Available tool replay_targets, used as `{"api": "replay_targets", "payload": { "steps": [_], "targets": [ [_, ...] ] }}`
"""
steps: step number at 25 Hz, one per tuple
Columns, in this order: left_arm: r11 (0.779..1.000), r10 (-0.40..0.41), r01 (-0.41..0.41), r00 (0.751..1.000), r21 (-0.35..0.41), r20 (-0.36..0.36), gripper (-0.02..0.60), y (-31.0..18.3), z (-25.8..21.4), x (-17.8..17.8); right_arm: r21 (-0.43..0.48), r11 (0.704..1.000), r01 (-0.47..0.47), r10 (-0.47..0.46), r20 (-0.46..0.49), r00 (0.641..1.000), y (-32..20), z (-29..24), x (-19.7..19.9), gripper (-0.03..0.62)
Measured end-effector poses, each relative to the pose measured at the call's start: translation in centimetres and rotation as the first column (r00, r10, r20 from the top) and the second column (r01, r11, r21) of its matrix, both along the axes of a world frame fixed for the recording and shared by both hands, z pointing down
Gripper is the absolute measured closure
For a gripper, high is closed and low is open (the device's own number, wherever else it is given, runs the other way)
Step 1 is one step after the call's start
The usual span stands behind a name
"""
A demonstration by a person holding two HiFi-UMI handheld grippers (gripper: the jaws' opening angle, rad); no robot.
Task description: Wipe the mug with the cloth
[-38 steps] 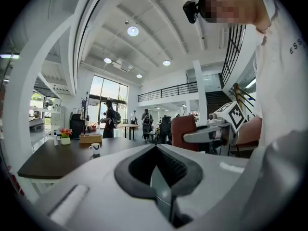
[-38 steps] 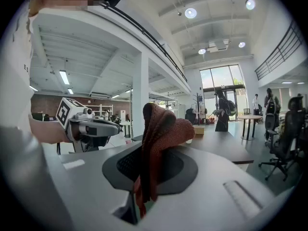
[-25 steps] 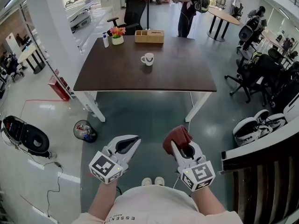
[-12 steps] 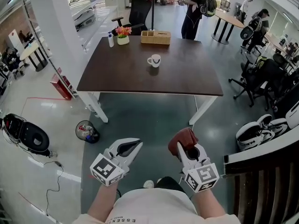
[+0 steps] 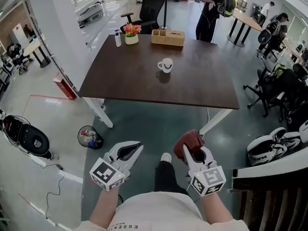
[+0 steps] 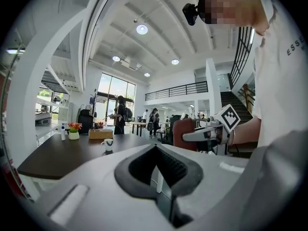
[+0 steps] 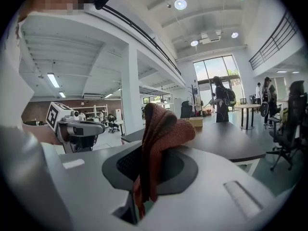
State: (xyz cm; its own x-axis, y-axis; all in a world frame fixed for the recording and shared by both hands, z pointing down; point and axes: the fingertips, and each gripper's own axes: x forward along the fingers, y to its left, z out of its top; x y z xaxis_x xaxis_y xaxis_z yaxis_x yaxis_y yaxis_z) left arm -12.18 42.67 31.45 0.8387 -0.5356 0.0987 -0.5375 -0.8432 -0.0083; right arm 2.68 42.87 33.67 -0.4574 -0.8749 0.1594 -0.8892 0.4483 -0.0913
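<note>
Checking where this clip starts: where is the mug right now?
In the head view, the mug stands alone near the middle of the dark table, in front of the wooden box at its far edge.

We are pinching the cloth (image 7: 162, 129) in our right gripper (image 7: 147, 177), jaws closed on it. The left gripper (image 7: 77, 128) is hovering alongside; beyond, perhaps a box (image 7: 196, 122) is sitting on the table (image 7: 226, 141).
</note>
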Motion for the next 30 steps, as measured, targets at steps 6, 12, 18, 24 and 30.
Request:
{"api": "replay_targets", "payload": {
  "steps": [6,12,18,24,30],
  "targets": [
    [1.0,-0.014,0.014,1.0,0.001,0.014,0.58,-10.9,0.4,2.9,0.012,1.0,0.013,-0.013,0.01,1.0,-11.5,-0.3,3.5,0.513],
    [0.998,-0.056,0.057,0.998,-0.019,0.016,0.58,-21.7,-0.3,4.8,-0.031,0.998,0.056,-0.056,0.008,0.998,-22.3,-0.5,5.8,0.513],
    [0.996,-0.065,0.068,0.997,-0.064,0.038,0.58,-29.8,1.3,5.6,-0.083,0.995,0.062,-0.059,0.041,0.997,-31.3,0.3,6.7,0.512],
    [0.991,-0.034,0.04,0.998,-0.126,0.053,0.58,-38.1,4.0,4.3,-0.143,0.989,0.043,-0.04,0.024,0.999,-38.7,2.2,5.6,0.511],
    [0.981,0.094,-0.088,0.995,-0.175,0.027,0.58,-46.9,6.5,4.9,-0.218,0.976,0.027,-0.033,-0.025,0.999,-45.4,5.8,4.2,0.511]
  ]
}}
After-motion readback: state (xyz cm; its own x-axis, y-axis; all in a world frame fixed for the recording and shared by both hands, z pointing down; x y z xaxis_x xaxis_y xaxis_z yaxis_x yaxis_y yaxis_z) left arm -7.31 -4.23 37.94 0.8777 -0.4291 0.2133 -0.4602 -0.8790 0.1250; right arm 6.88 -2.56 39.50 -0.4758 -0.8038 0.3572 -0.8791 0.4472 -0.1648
